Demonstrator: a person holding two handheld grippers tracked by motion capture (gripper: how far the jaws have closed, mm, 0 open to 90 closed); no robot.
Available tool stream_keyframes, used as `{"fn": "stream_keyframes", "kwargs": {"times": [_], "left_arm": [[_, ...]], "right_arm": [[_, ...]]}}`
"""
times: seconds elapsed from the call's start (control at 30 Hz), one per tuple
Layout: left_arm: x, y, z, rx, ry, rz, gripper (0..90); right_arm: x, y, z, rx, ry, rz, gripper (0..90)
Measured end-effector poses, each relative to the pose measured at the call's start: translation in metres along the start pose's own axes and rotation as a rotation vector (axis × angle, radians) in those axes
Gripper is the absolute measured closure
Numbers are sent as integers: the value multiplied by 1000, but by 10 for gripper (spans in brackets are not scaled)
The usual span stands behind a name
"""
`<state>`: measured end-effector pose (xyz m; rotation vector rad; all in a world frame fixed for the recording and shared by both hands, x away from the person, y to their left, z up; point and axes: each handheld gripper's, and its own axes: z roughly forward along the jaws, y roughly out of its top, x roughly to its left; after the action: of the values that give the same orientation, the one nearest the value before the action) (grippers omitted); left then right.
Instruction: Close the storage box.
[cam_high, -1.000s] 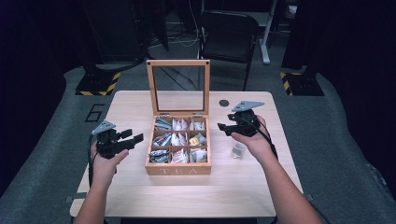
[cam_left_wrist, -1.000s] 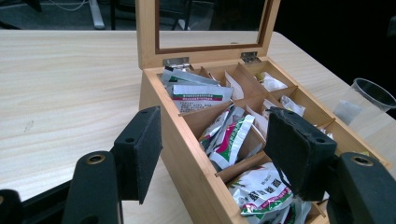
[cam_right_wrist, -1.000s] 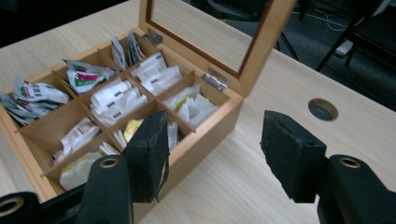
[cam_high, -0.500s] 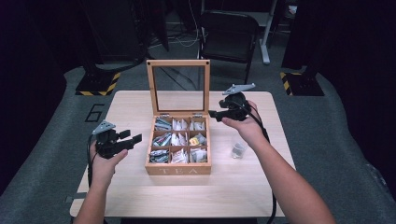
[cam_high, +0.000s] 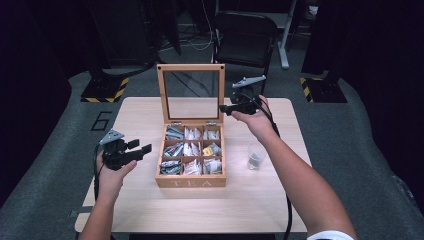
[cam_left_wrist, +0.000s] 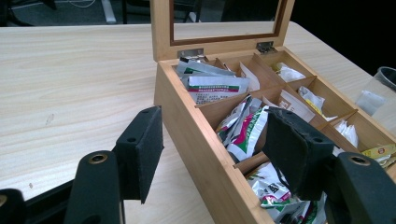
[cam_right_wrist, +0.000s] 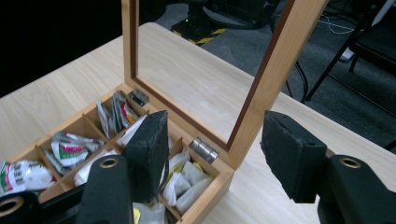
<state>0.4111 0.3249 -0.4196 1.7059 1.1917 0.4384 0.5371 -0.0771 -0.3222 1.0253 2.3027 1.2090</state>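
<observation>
A wooden tea box (cam_high: 190, 181) marked TEA sits mid-table, its glass lid (cam_high: 191, 92) standing upright and open. Its compartments hold several tea bags (cam_high: 186, 149). My right gripper (cam_high: 224, 108) is open at the lid's right edge, at mid-height; in the right gripper view the lid's right frame (cam_right_wrist: 275, 70) stands between and beyond the two pads (cam_right_wrist: 149, 151). My left gripper (cam_high: 140, 148) is open, just left of the box's left wall (cam_left_wrist: 196, 140), one jaw over the table, the other over the bags (cam_left_wrist: 243, 128).
A clear plastic cup (cam_high: 255, 157) stands on the table right of the box, also seen as the cup (cam_left_wrist: 380, 88) in the left gripper view. A dark chair (cam_high: 245, 37) stands behind the table. Bare tabletop (cam_high: 200, 207) lies in front of the box.
My right gripper has moved away from the cup, up and back toward the lid's right edge. The left gripper has stayed in place.
</observation>
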Motion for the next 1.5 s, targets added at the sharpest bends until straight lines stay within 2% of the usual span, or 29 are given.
{"fn": "stream_keyframes", "kwargs": {"times": [0.07, 0.13, 0.27, 0.47, 0.67, 0.73, 0.8, 0.83, 0.93, 0.97, 1.13, 1.23, 1.5], "left_arm": [[0, 0, 0, 2, -2, -1, 373], [1, 0, 0, 4, 0, -1, 372], [1, -1, 2, 4, 1, -4, 373], [1, 0, 0, 1, 3, 1, 373], [4, 0, -2, -4, 7, -6, 373], [5, 0, -2, -7, 8, -10, 373], [5, 0, -3, -6, 10, -13, 373], [5, 0, -3, -5, 10, -12, 373], [4, -1, -3, -3, 10, -6, 373], [4, -1, -3, -3, 11, -5, 373], [5, -2, -5, -11, 24, -6, 373], [7, -2, -6, -12, 28, -4, 373], [9, -2, -7, -10, 33, -5, 373]], "right_arm": [[-2, 3, 3, -3, 3, 10, 409], [-3, 7, 6, 1, -11, 5, 409], [-6, 13, 12, -7, -10, -1, 412], [-12, 15, 26, -1, -20, 26, 412], [-17, 12, 42, 27, -42, 30, 412], [-19, 10, 46, 29, -48, 13, 412], [-21, 7, 50, 39, -47, 34, 412], [-23, 6, 52, 38, -50, 19, 412], [-28, 3, 57, 49, -64, 31, 412], [-28, 2, 58, 55, -70, 50, 411], [-34, 0, 66, 59, -66, 39, 411], [-34, -2, 71, 74, -65, 51, 410], [-37, -2, 79, 52, -74, 64, 404]]}}
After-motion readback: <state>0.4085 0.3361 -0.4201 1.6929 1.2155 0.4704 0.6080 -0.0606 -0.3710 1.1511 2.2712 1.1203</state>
